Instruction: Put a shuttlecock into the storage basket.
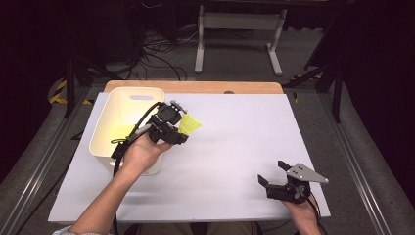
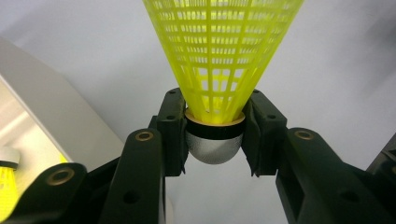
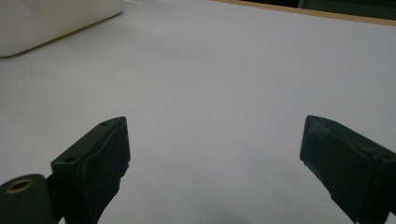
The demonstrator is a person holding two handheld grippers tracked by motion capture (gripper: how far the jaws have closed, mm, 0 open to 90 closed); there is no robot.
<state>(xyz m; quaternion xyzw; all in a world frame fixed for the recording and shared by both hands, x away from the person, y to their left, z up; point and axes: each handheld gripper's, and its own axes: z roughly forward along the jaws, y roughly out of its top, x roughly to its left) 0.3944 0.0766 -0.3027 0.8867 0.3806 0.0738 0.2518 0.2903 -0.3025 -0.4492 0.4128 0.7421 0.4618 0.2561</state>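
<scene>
Bin (image 1: pixel 128 105): we see it white, at the worktop's (image 1: pixel 230 142) left.
Left gripper (image 1: pixel 177 128): our fingers (image 2: pixel 170 135) clamp the yellow shuttlecock (image 2: pixel 219 60) by its cork — just beside the bin's rim.
Right gripper (image 1: pixel 272 174): fingers (image 3: pixel 100 154) spread wide, empty — near the right edge.

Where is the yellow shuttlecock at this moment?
The shuttlecock is clamped by its cork end in the left gripper, at the left of the high view, just right of the white bin.
</scene>
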